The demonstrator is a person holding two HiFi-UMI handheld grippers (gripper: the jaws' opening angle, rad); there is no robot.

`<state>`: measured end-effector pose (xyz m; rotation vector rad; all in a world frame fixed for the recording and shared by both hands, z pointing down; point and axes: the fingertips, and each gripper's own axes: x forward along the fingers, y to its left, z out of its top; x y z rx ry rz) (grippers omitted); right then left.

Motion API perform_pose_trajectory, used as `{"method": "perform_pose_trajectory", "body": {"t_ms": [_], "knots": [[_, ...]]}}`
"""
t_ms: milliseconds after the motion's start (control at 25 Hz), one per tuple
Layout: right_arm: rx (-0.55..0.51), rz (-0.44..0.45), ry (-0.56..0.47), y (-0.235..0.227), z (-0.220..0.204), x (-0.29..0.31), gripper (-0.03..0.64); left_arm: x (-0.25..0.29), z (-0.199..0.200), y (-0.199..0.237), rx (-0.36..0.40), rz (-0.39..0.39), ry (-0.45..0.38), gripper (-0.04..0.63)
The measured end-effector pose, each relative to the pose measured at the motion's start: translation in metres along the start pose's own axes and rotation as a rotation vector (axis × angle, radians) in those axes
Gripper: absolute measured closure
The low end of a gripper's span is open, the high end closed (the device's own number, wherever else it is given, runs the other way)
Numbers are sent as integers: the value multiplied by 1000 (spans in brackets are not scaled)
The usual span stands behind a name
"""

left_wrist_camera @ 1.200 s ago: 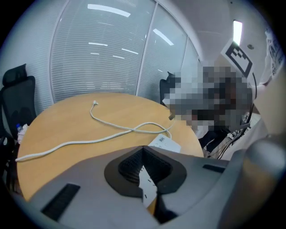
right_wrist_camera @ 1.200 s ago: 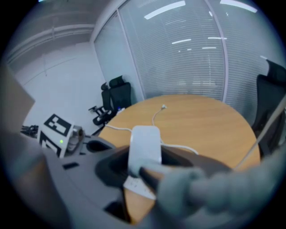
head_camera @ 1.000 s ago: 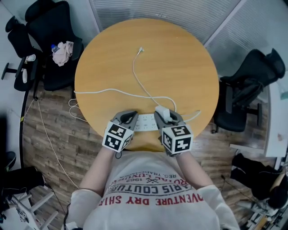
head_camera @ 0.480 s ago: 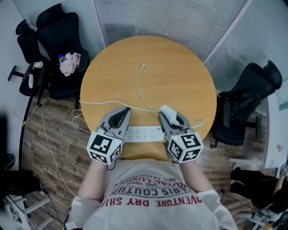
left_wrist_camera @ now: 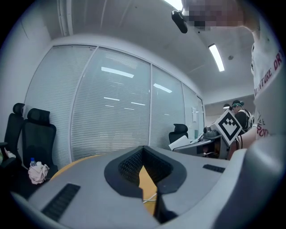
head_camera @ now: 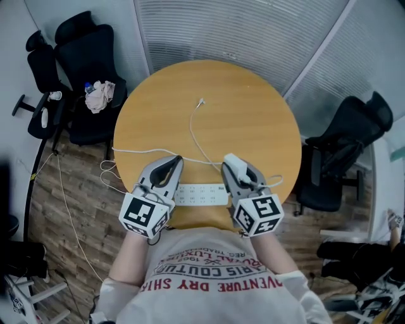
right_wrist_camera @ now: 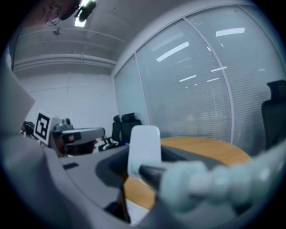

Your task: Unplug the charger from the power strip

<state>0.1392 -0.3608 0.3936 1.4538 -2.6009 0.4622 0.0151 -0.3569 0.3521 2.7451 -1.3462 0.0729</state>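
The charger [head_camera: 232, 161] sits clamped in the right gripper [head_camera: 238, 171], clear of the power strip [head_camera: 201, 194].

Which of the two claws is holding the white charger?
The right claw: the white charger is clamped between its jaws, clear of the power strip. The left claw is shut with nothing in it.

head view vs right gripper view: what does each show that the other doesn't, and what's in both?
Head view only: the power strip at full length near the table's front edge, the white cable's loose end, the person's shirt, the wood floor.
Right gripper view only: the charger's cable stub, blurred up close, and the ceiling lights.
Both: the charger pinched in the right claw, off the strip; the round table; the left claw.
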Motion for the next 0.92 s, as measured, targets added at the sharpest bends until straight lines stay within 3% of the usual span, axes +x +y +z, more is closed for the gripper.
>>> {"method": "perform_pose_trajectory", "body": {"t_ms": [920], "knots": [[-38, 8, -18, 15, 0, -7, 462, -5, -6, -11, 13, -6, 25, 562]]}}
